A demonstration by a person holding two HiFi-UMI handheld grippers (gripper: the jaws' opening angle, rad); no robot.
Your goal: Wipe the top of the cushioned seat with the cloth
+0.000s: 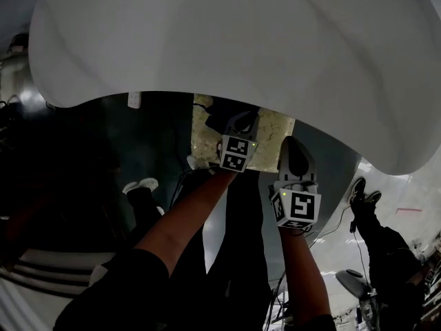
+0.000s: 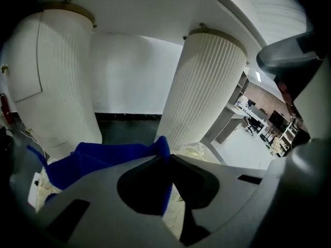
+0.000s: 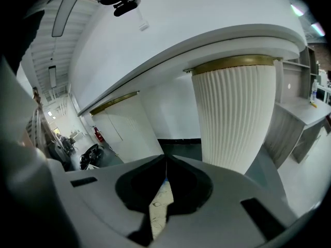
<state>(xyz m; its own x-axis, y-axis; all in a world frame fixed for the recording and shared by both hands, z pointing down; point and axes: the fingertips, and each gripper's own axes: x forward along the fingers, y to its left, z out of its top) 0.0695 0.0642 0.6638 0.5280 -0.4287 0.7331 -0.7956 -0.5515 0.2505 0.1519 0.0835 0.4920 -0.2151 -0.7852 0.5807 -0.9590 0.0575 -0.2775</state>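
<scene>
Two fluted white columns [image 2: 207,87] stand behind. The cloth [image 2: 103,159], deep blue and creased, stretches leftward from the left gripper [image 2: 166,156], which pinches one end. The right gripper [image 3: 165,161] has its jaws pressed together.

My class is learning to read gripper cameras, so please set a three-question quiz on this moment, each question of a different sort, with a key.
1. Multiple choice: what does the left gripper grip? A) a sponge B) a blue cloth C) nothing
2. True or false: the right gripper has its jaws wide apart.
3. Fill in: the band topping the fluted column is ___-coloured.
Key: 1 B; 2 false, they are together; 3 gold.
</scene>
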